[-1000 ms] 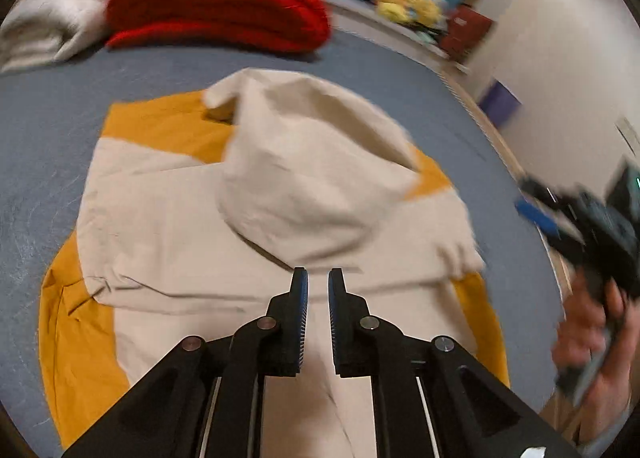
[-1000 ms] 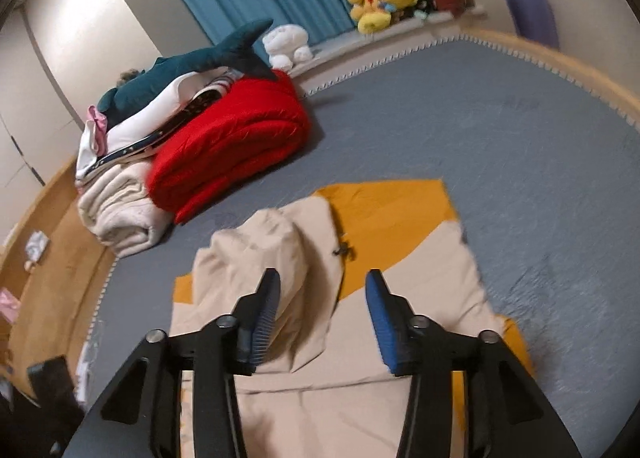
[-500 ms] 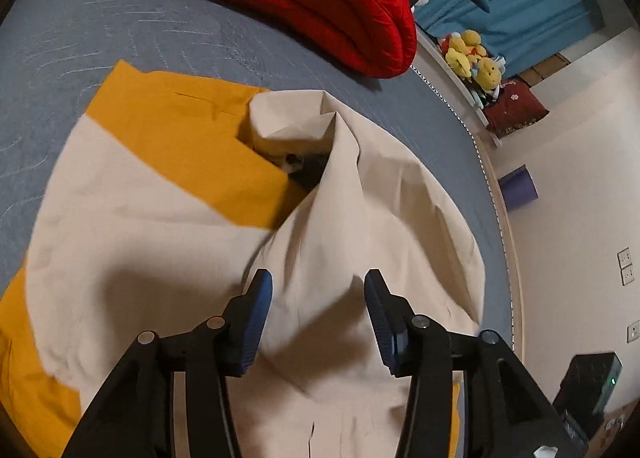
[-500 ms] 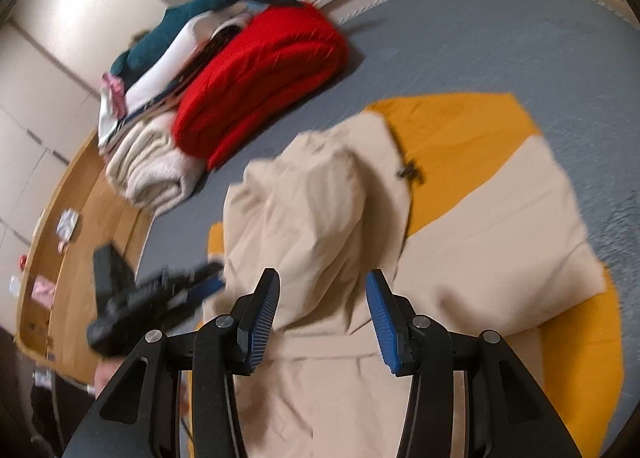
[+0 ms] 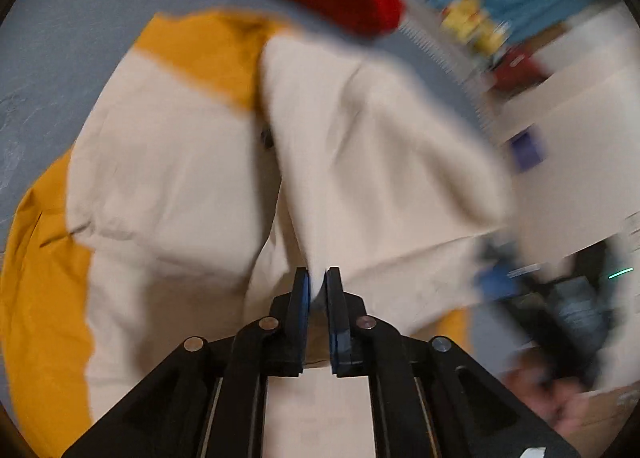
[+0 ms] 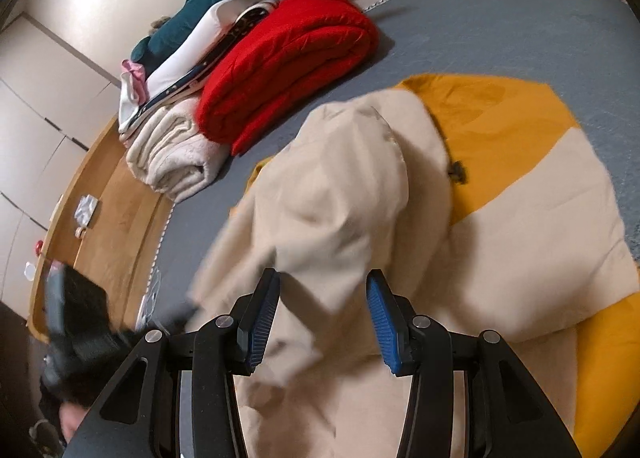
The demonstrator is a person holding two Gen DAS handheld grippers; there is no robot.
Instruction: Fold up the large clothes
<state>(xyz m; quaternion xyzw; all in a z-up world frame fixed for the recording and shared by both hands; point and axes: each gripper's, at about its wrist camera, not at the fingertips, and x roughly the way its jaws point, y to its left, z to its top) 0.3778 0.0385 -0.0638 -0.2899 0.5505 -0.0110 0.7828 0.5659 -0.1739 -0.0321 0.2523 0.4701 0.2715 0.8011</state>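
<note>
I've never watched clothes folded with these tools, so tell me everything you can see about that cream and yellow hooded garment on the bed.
The garment is a large top of soft woven-looking cloth, cream with mustard-yellow panels. It lies spread on the grey bed cover, its cream hood flopped over the body and partly lifted into a loose mound. A small dark toggle shows beside the hood. The left gripper is closing on a ridge of cream cloth between its jaws; the right gripper hovers open over the hood. The folded red blanket lies apart from it.

Right gripper (image 6: 322, 312), jaws apart with nothing pressed between the blue pads, hovers over a cream and mustard hooded garment (image 6: 500, 226) spread on a grey bed (image 6: 500, 22), with a folded red blanket (image 6: 288, 70) and rolled cream towel (image 6: 172, 162) beyond.
</note>
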